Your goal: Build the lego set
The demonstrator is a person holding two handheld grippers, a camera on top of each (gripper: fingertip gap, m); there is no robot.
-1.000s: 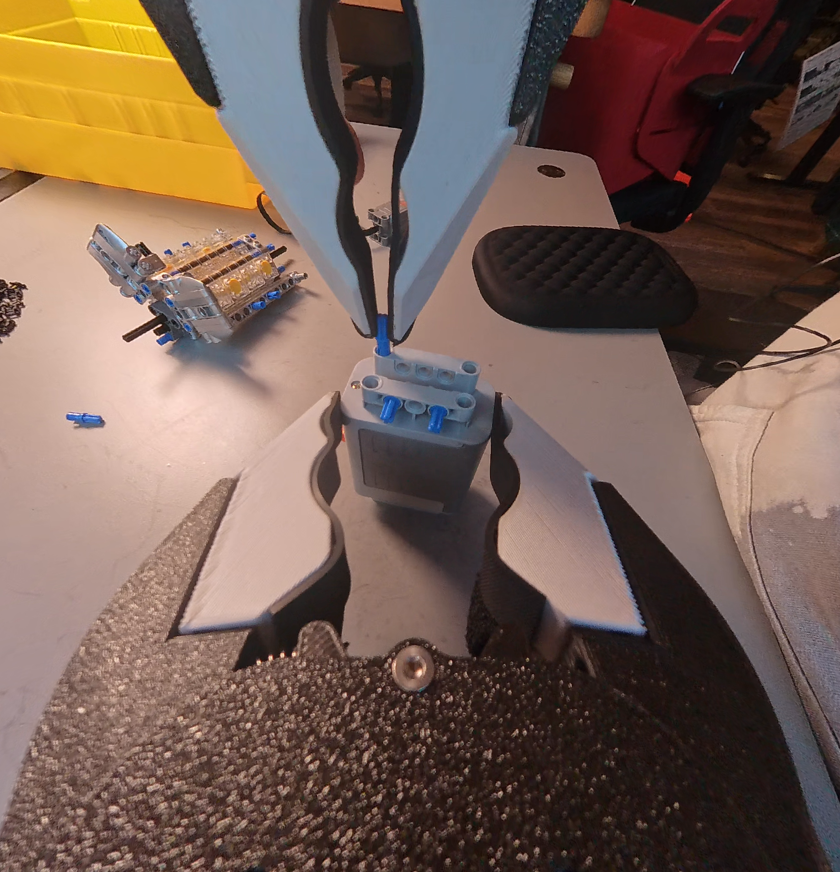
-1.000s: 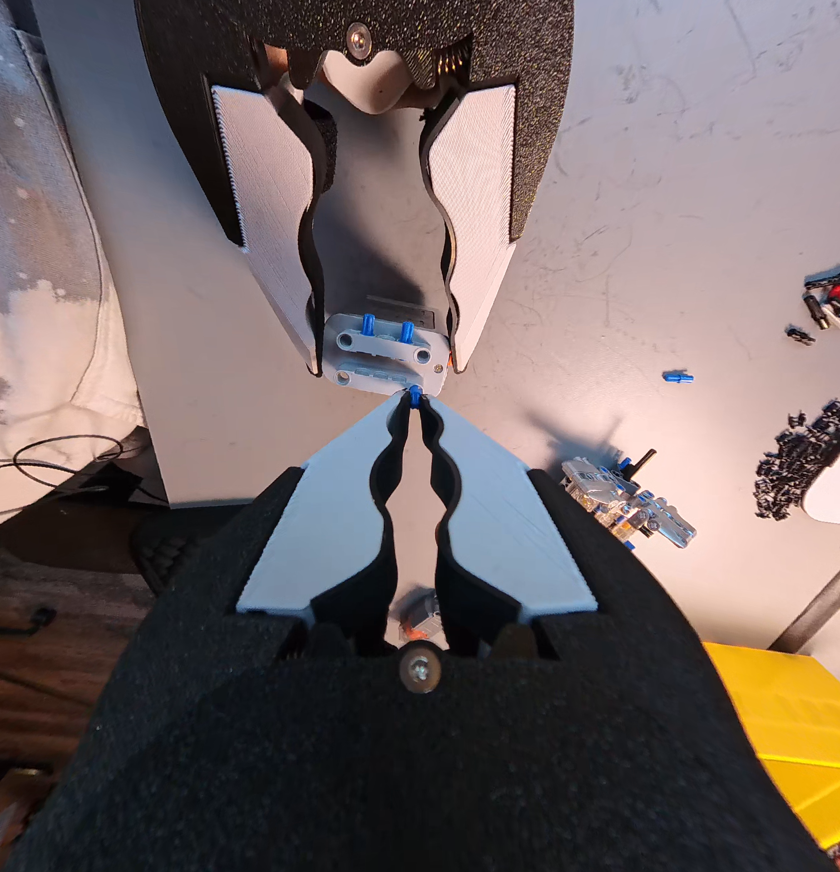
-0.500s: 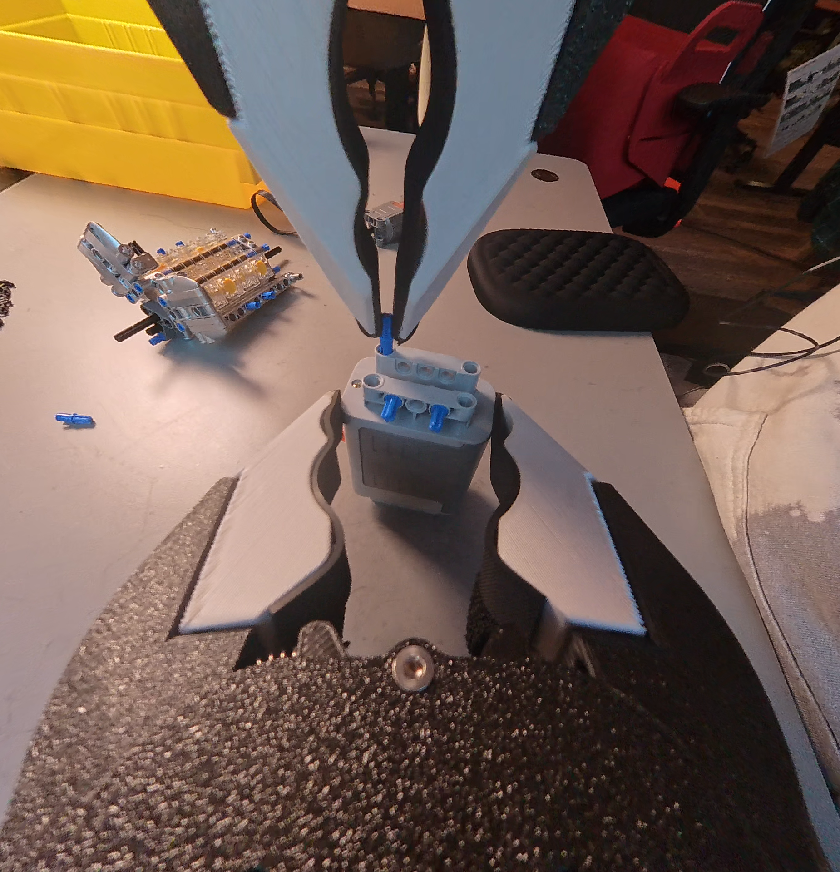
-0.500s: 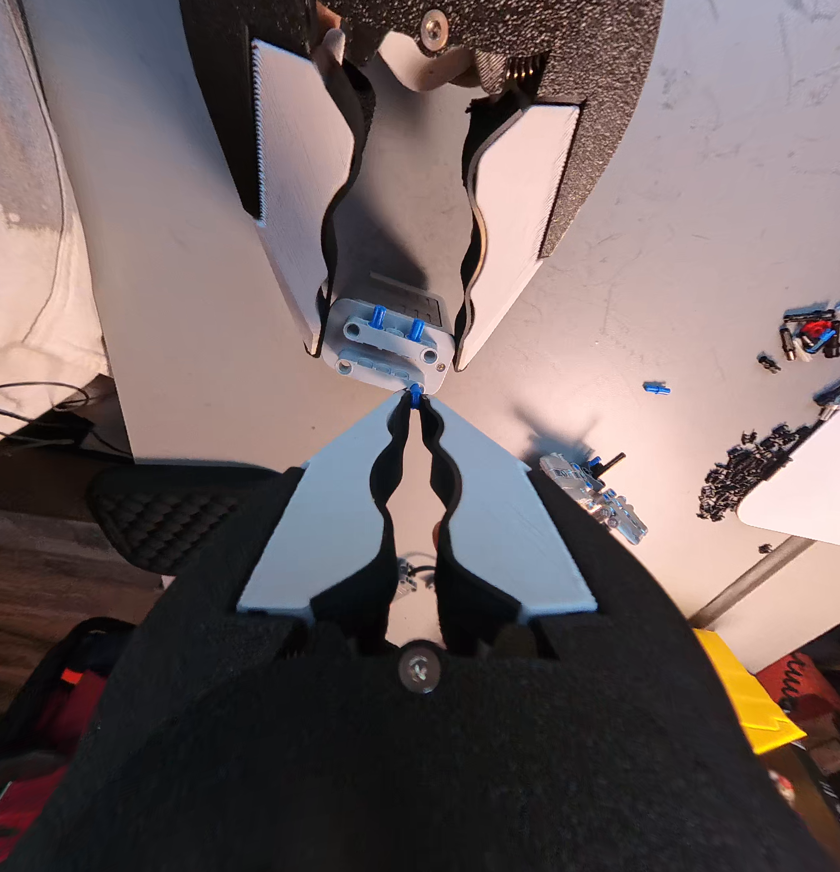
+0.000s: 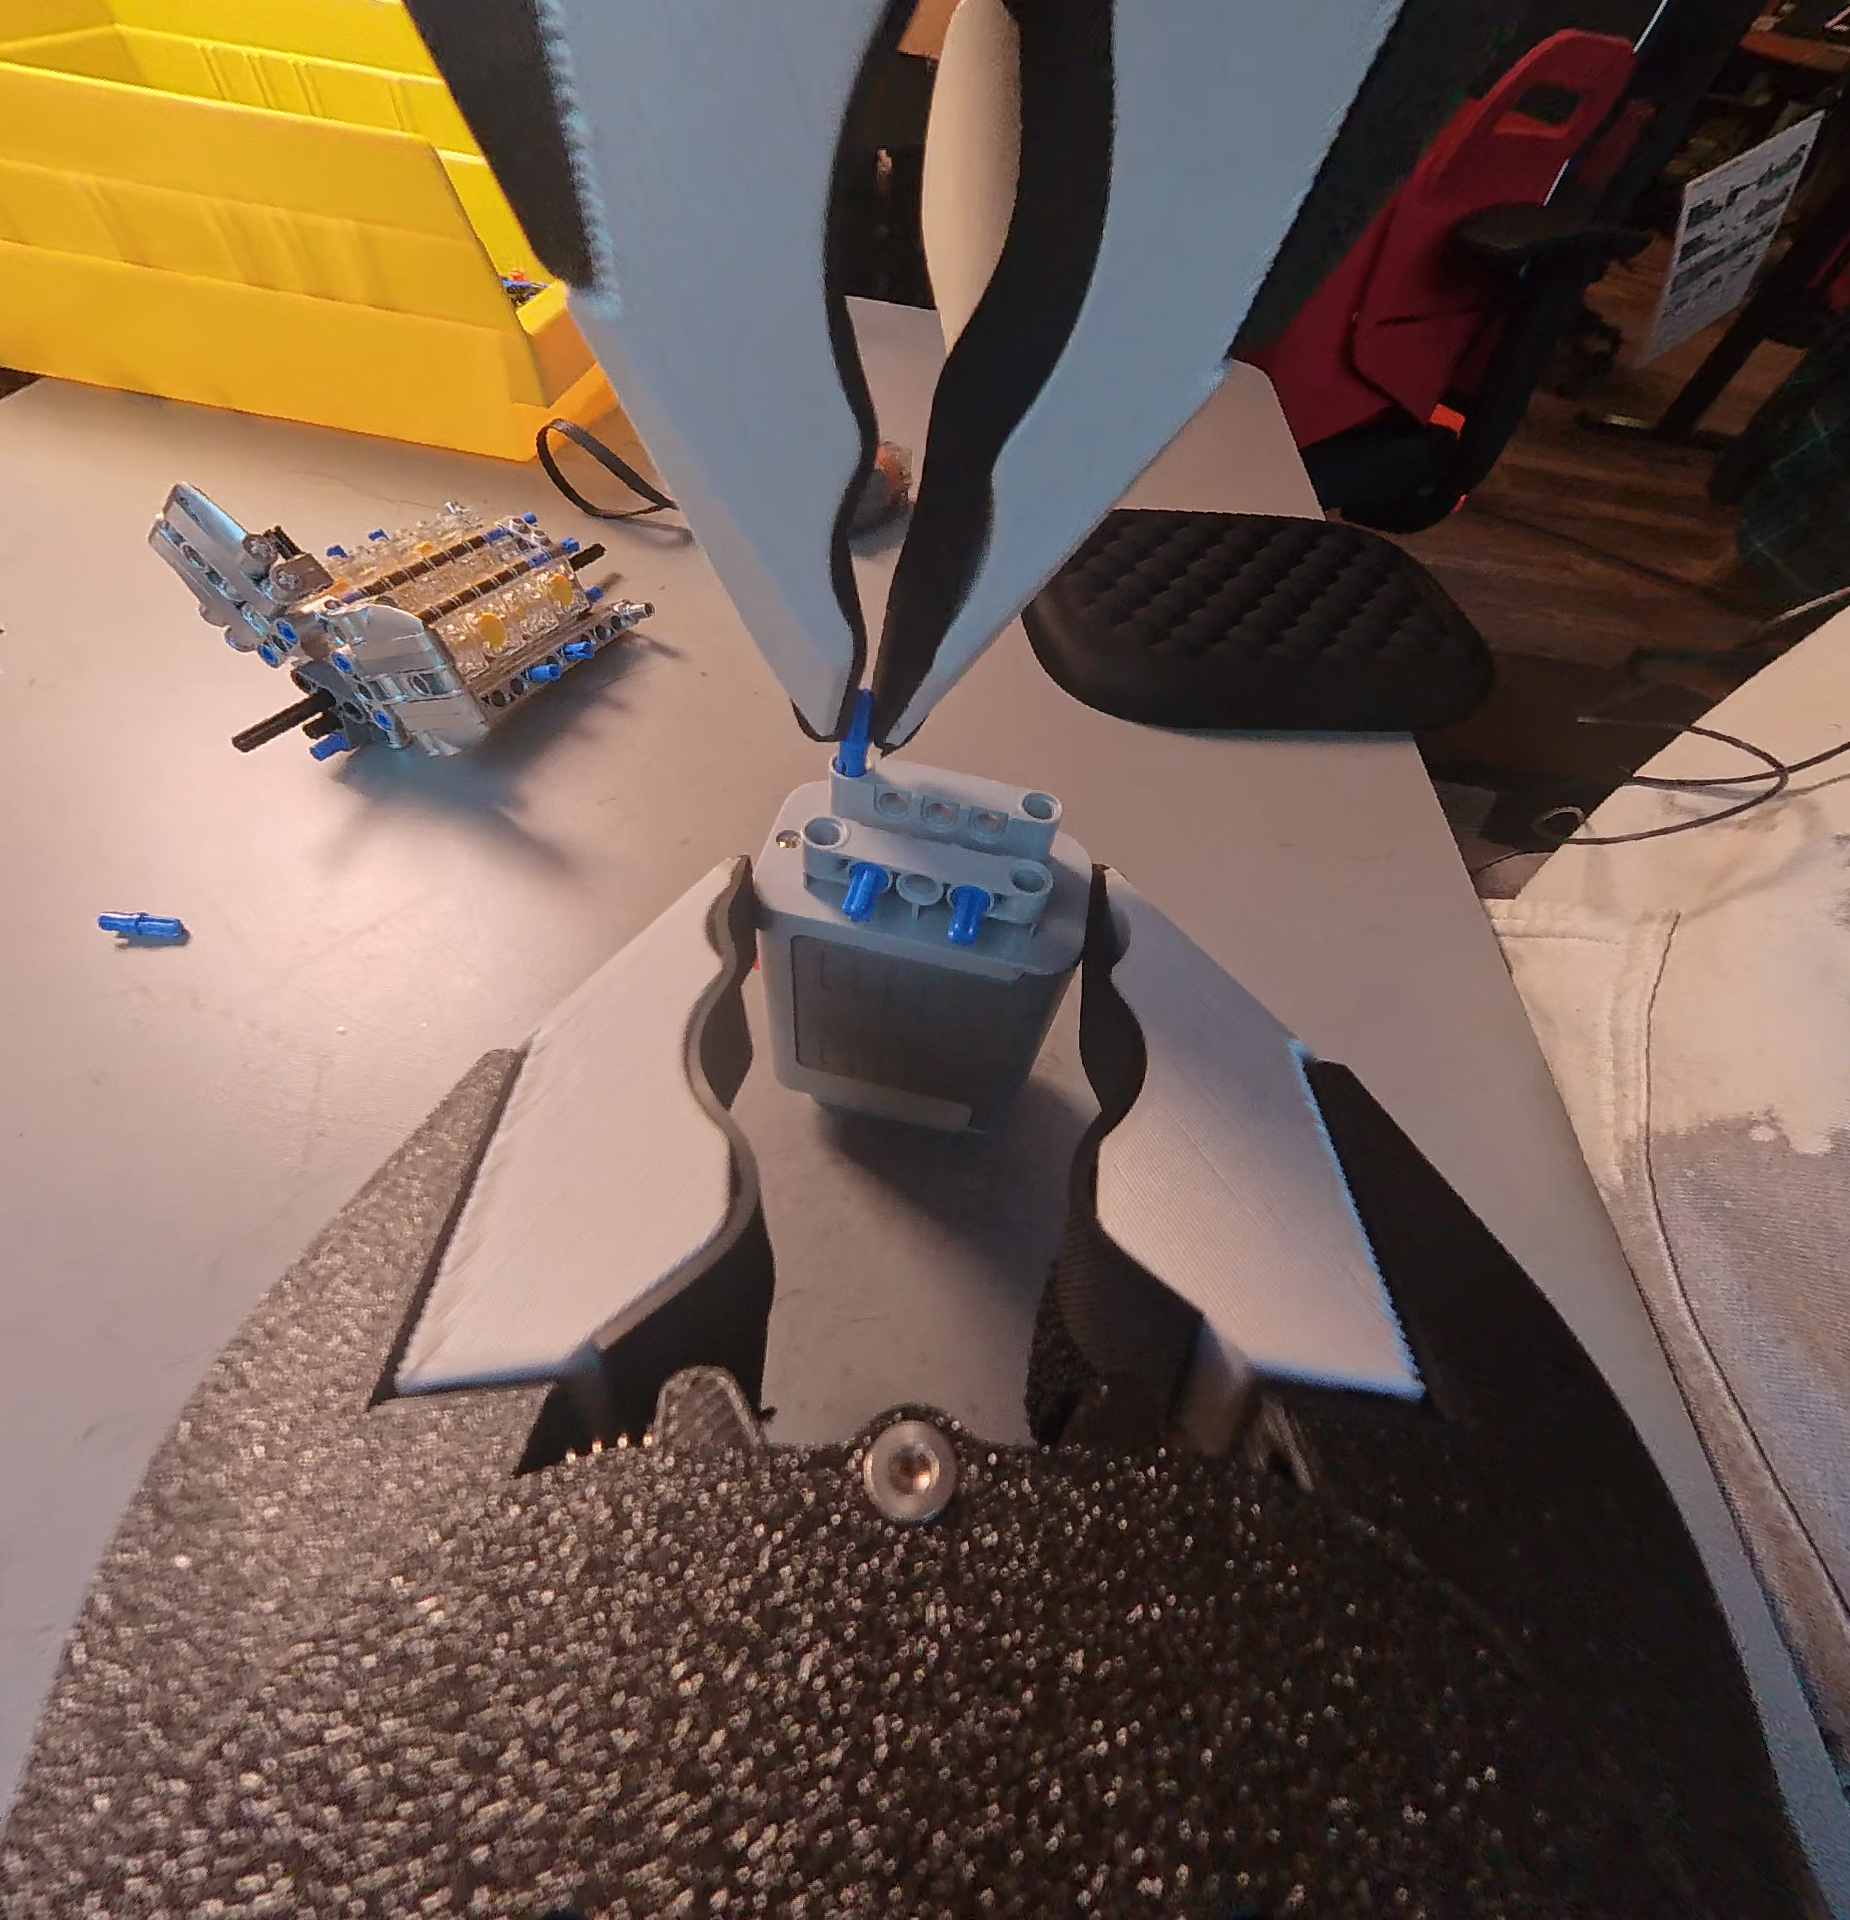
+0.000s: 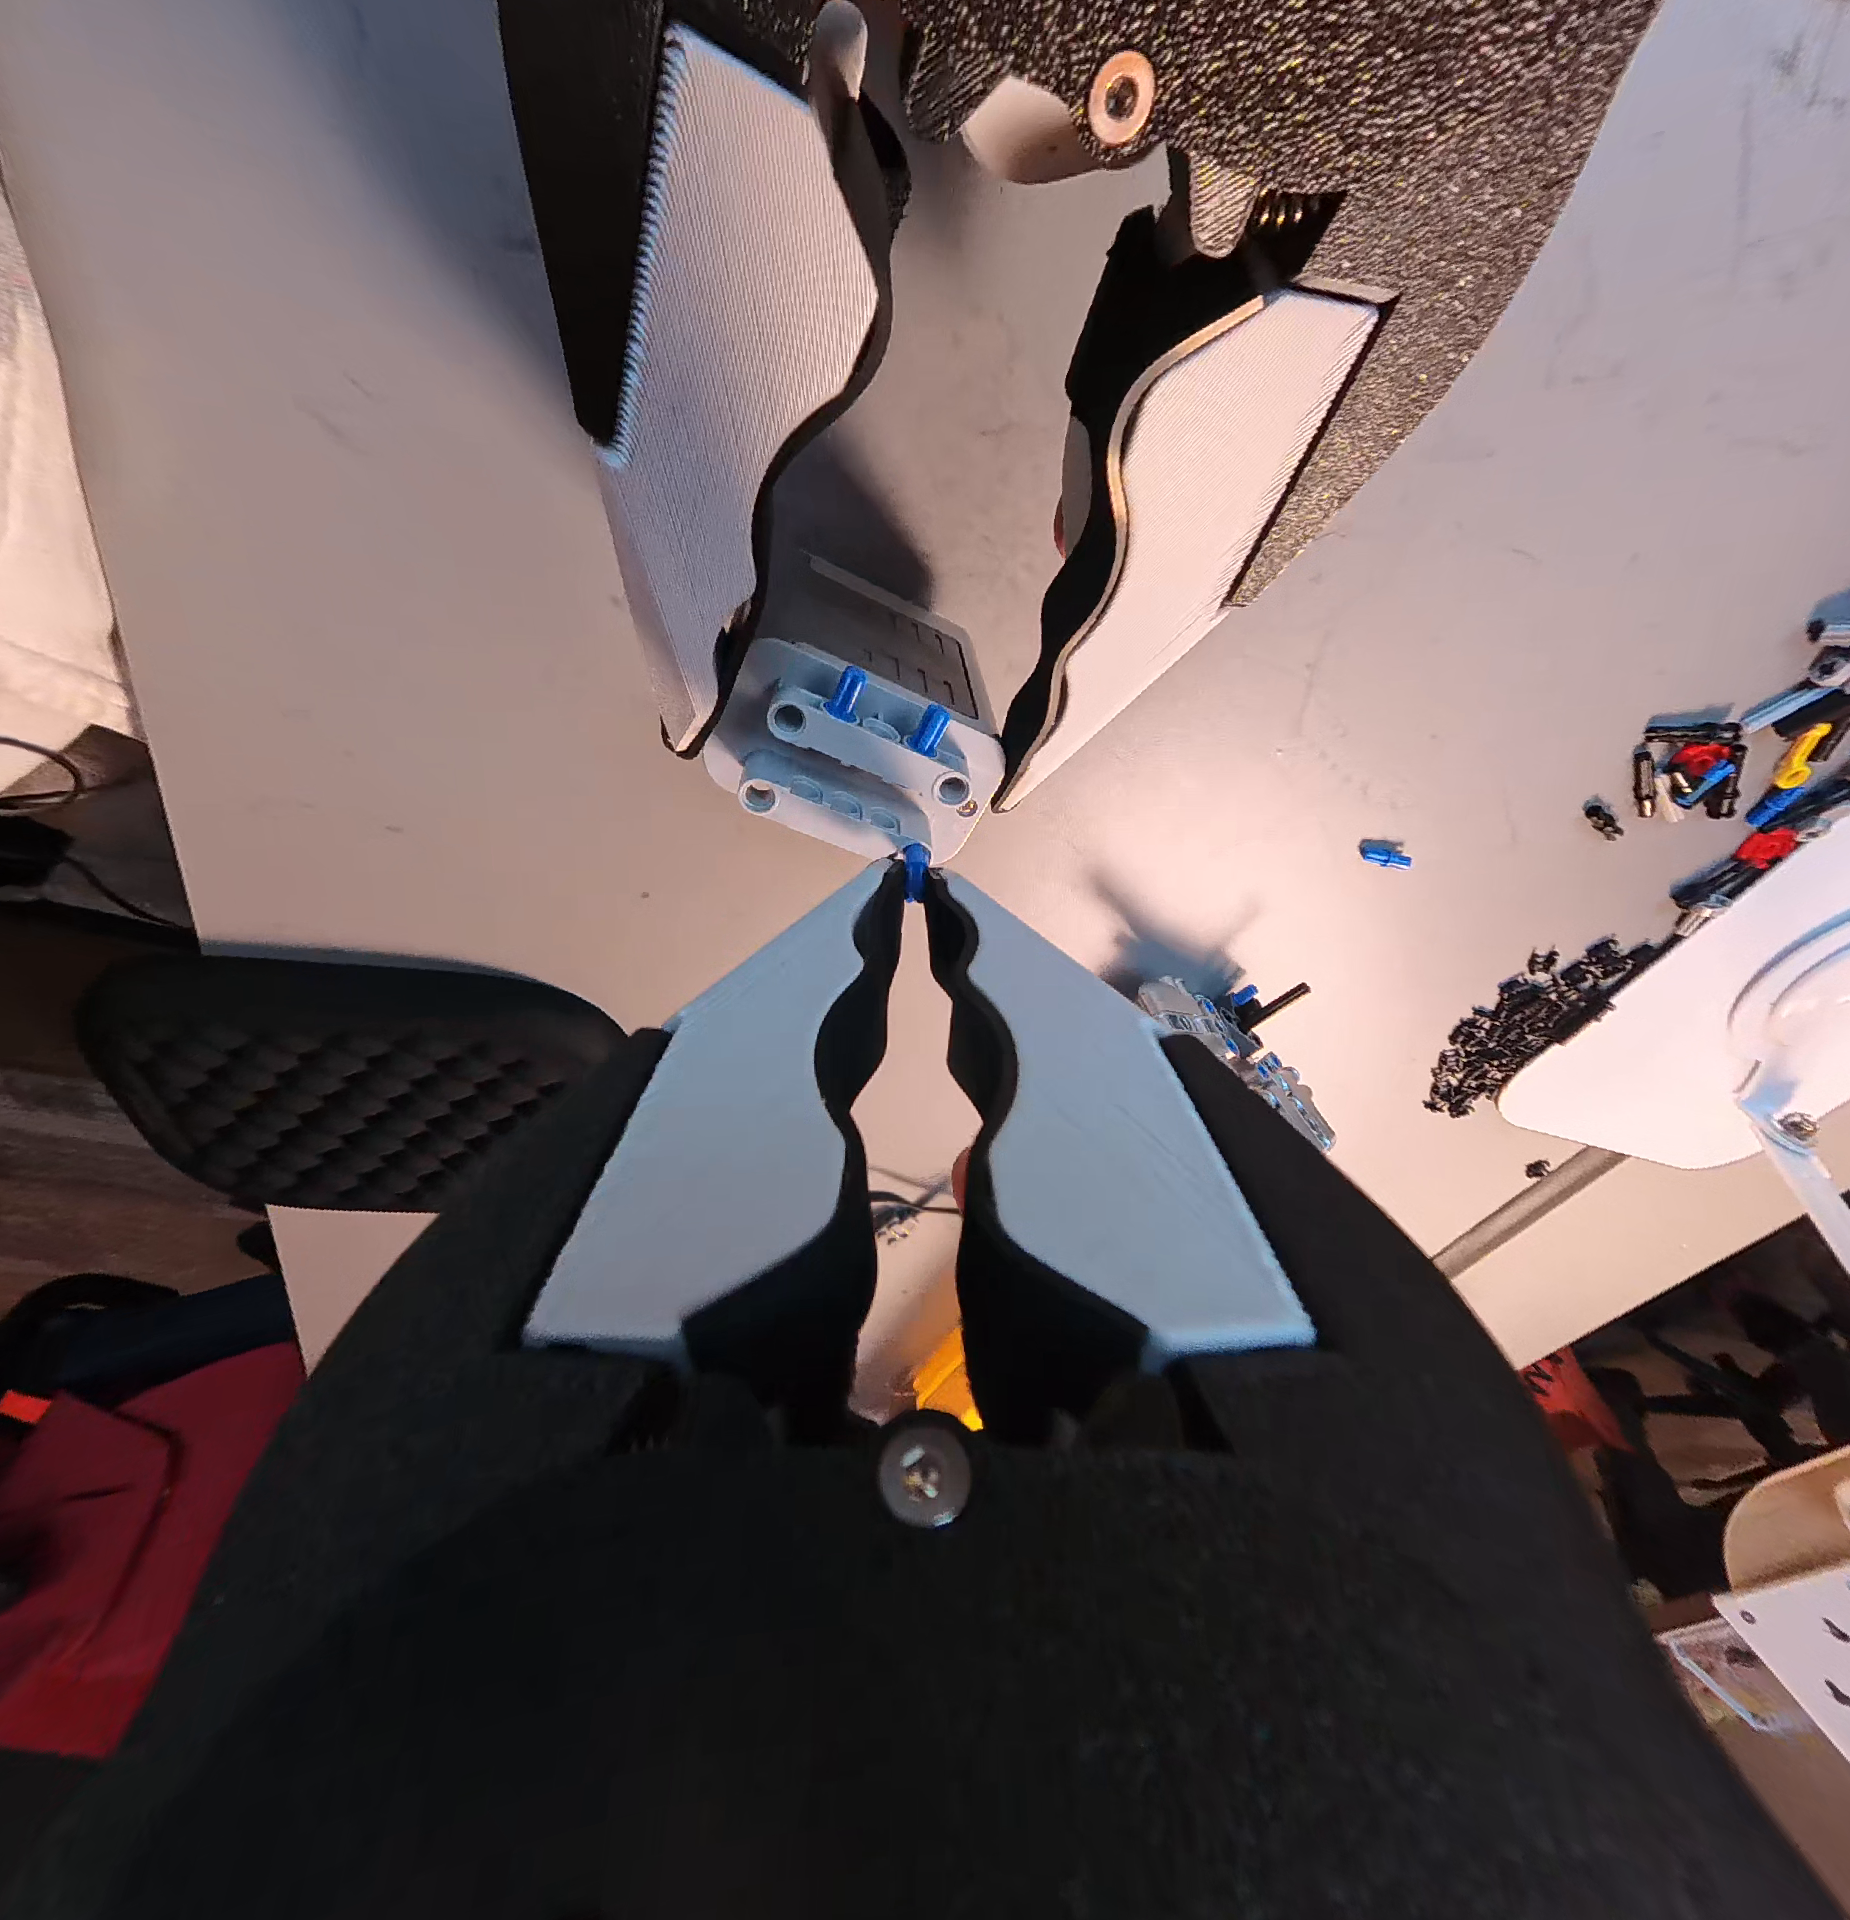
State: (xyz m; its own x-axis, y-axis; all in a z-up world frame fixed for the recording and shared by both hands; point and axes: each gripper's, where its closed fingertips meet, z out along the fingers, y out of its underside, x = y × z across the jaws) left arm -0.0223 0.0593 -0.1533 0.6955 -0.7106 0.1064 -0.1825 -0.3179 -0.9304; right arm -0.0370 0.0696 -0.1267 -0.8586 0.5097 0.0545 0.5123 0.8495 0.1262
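Grip held on both sides — my left gripper [image 5: 916, 920] clamped the grey box [image 5: 905, 997] above the table [image 5: 277, 1039], while my right gripper [image 6: 910, 878] pinched a blue pin [image 5: 855, 732] seated in the box's top beam [image 5: 942, 805]. A brick model [image 5: 401, 623] lay well apart.

Upright grey box [image 5: 916, 997] bears two holed grey beams [image 5: 942, 810]; a blue pin [image 5: 854, 738] enters the upper beam's end hole.

Loose pin [image 5: 142, 927] on the table [image 5: 277, 1039], left of the block [image 5: 916, 987], brick model [image 5: 401, 634] behind
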